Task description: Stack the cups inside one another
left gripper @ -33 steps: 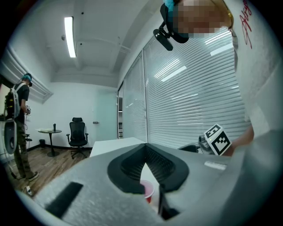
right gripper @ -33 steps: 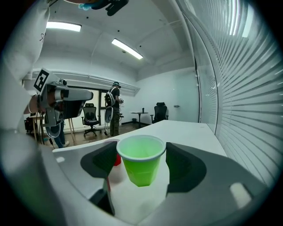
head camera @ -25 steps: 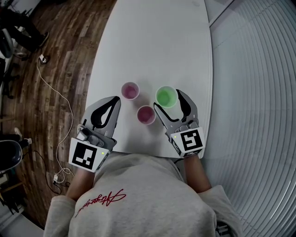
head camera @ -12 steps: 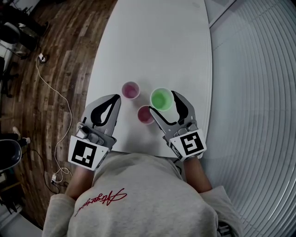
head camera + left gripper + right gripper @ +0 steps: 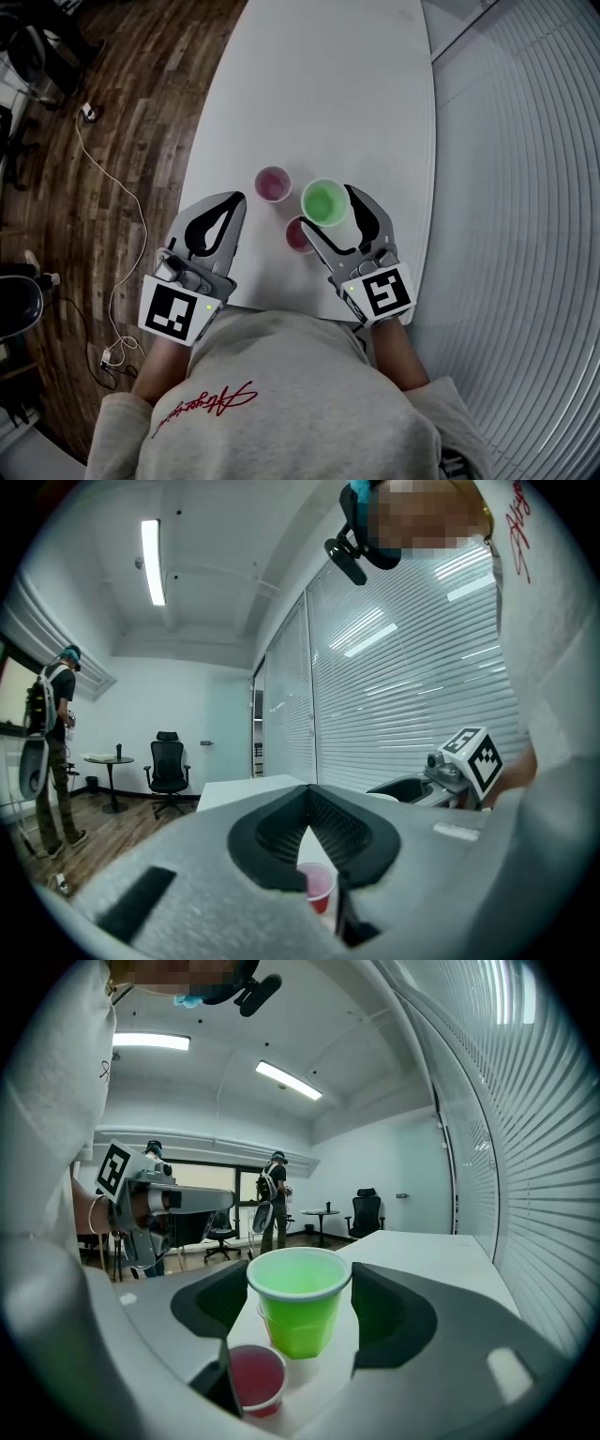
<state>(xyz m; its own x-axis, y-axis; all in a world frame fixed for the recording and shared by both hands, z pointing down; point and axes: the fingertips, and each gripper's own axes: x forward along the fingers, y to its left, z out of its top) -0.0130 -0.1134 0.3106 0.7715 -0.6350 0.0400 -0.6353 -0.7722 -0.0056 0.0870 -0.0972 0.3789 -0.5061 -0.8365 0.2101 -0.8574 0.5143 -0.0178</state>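
A: Head view?
B: Left claw (image 5: 231,201) pressed together at the worktop's (image 5: 319,84) near edge; green cup (image 5: 324,202) overlaps the near pink cup (image 5: 296,236), far pink cup (image 5: 273,184) just beside.
A: Left gripper view?
B: Jaws meet.
A: Right gripper view?
B: Right claw (image 5: 300,1290) pinches the green cup.

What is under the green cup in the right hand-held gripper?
A pink cup stands on the white table below the green cup, slightly nearer the person. In the head view the green cup covers part of its rim.
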